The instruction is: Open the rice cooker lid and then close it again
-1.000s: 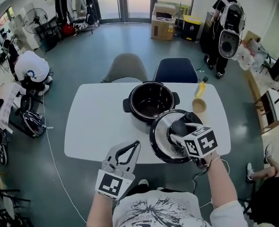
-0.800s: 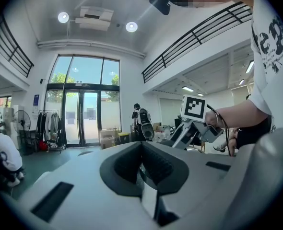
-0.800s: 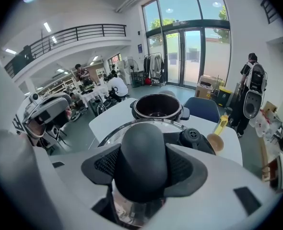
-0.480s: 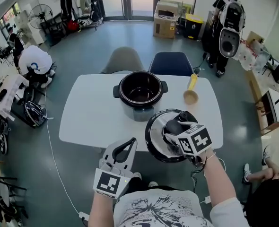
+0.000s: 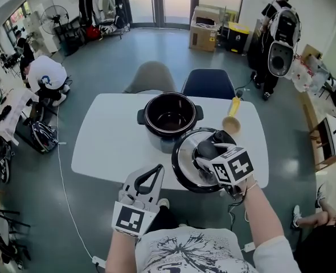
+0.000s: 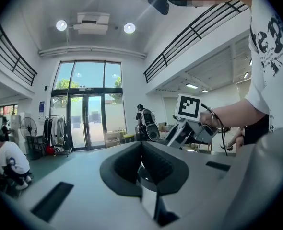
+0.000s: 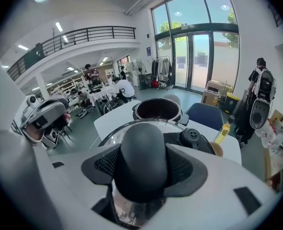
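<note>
The rice cooker pot stands open on the white table, and its dark inner bowl is visible. My right gripper is shut on the black knob of the round metal lid. It holds the lid tilted just in front of and to the right of the pot, over the table's near edge. My left gripper hangs off the near edge, left of the lid. Its jaws meet with nothing between them.
A yellow bottle with a tan cup-like end lies right of the pot. A grey chair and a blue chair stand behind the table. One person stands at the back right and another crouches at the left.
The head view has shifted. Over the last half second the right gripper has brought the lid a little closer to the pot. The left gripper stays shut by the near edge.
</note>
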`<state>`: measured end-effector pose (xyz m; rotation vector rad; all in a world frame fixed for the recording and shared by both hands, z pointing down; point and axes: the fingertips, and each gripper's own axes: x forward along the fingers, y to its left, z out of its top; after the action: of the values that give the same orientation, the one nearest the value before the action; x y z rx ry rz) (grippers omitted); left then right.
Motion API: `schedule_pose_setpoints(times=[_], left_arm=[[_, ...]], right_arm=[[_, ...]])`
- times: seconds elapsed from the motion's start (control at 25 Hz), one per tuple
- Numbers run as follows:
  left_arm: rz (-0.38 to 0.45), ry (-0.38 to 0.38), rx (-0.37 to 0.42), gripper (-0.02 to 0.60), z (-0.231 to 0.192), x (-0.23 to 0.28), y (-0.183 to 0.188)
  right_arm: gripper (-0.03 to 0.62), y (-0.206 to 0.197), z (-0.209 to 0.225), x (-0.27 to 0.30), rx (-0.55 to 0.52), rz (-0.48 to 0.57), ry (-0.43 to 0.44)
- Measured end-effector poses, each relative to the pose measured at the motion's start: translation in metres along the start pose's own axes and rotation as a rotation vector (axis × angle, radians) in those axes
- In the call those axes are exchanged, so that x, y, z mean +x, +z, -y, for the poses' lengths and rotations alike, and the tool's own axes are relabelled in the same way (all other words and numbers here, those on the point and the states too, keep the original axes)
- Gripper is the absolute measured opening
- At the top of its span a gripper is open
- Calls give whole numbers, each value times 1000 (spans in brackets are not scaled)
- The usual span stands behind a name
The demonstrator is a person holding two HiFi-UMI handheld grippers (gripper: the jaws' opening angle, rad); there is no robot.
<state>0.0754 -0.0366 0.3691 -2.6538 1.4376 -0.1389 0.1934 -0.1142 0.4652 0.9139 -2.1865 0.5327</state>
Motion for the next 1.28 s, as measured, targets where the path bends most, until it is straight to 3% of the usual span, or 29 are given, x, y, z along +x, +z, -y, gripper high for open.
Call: schedule_pose_setpoints(times=[0.24, 0.76, 0.92, 1.28], left_arm=[[14, 1, -10, 13, -57, 50, 2], [58, -65, 26, 14, -229, 117, -9], [56, -85, 46, 14, -258, 133, -19], [64, -99, 9, 12, -296, 163, -39]], right_arm=[[291, 54, 26, 37, -32, -17, 11], [291, 205, 50, 160, -1, -1, -29], [291, 224, 59, 192, 13, -16, -31], [293, 237, 89, 237, 51, -35, -57]])
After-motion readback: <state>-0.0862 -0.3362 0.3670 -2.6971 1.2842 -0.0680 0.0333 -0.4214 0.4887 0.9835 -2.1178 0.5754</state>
